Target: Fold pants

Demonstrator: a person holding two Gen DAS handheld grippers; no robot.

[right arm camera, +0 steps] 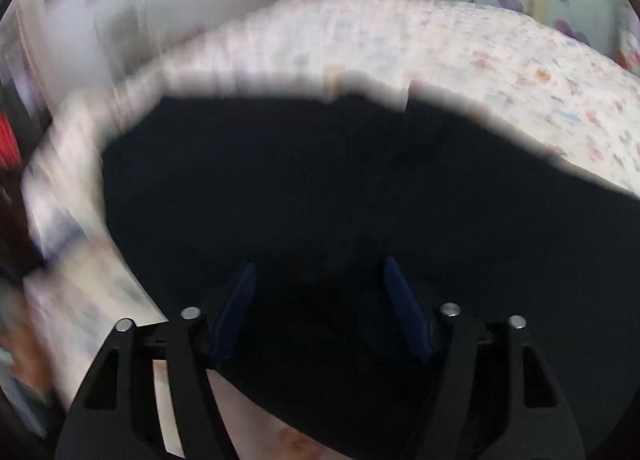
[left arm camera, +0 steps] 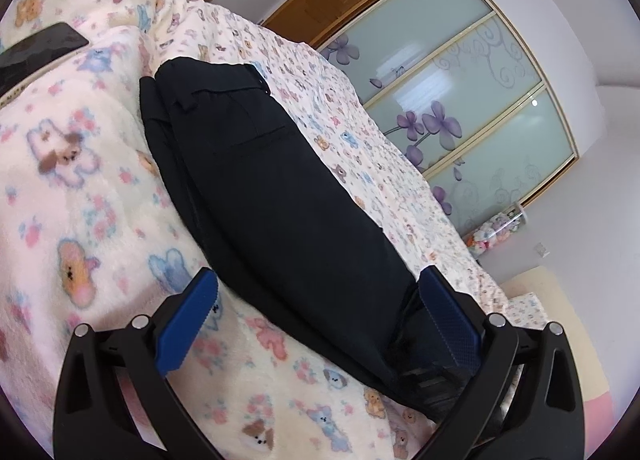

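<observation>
Black pants point(left arm camera: 276, 196) lie lengthwise on the bed point(left arm camera: 80, 180), already folded leg over leg. My left claw point(left arm camera: 320, 316) gapes over the hem; right claw point(right arm camera: 320, 300) open above cloth, empty. Risk: pinching one layer only, so the fold slides apart.

Right view motion-blurred; pants point(right arm camera: 320, 188) featureless, cut off

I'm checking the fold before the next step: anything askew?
The black pants lie diagonally across the bedspread, folded lengthwise; at their far end one layer's edge sticks out past the other. Nothing else stands out.
</observation>
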